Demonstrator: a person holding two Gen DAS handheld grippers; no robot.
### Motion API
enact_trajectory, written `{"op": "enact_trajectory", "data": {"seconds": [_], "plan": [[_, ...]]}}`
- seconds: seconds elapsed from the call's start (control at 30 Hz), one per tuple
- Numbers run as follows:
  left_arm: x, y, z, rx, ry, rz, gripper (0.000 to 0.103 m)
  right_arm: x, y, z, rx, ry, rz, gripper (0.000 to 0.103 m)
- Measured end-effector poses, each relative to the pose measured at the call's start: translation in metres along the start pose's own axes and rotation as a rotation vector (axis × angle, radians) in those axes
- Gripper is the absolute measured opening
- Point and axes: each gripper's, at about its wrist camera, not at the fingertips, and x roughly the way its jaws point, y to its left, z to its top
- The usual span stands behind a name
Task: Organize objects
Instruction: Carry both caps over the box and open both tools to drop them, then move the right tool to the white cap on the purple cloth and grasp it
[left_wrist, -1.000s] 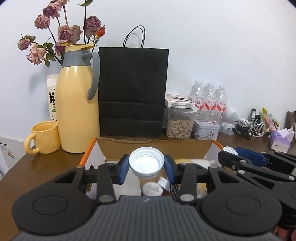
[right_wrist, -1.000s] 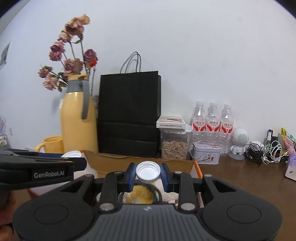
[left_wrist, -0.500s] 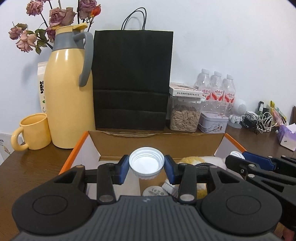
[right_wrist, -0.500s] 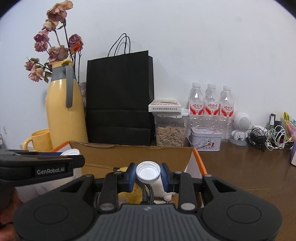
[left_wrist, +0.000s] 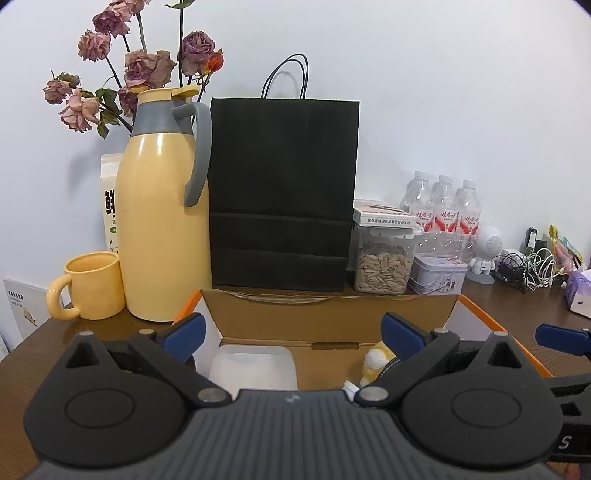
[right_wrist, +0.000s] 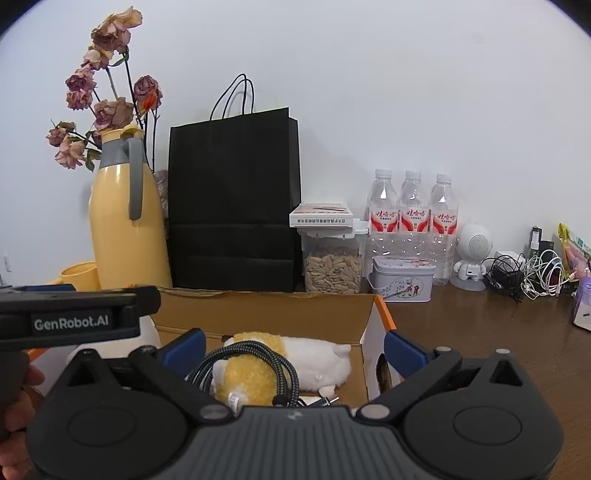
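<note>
An open cardboard box (left_wrist: 328, 314) with orange edges sits in front of me; it also shows in the right wrist view (right_wrist: 266, 314). My left gripper (left_wrist: 291, 332) is open and empty above the box, over a translucent white container (left_wrist: 255, 365). My right gripper (right_wrist: 293, 345) is open and empty above a yellow and white plush toy (right_wrist: 288, 362) and a coiled braided cable (right_wrist: 236, 362) inside the box. The white caps are out of sight.
Behind the box stand a yellow thermos jug (left_wrist: 162, 221), a yellow mug (left_wrist: 92, 288), a black paper bag (left_wrist: 282, 192), a seed jar (left_wrist: 384, 262), a tin (left_wrist: 437, 275), three water bottles (right_wrist: 410, 218) and tangled cables (right_wrist: 524, 273).
Both grippers opened and let go of the white caps they held. The caps are no longer between the fingers. Both grippers stay above the box.
</note>
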Motion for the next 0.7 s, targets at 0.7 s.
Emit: {"op": "enact_trajectory", "data": {"seconds": [0.7], "plan": [[-0.035,0.013,-0.008,0.011,-0.023,-0.04,0.103,-0.032,0.004,-0.001,-0.039,-0.021,0.005,0.103]]}}
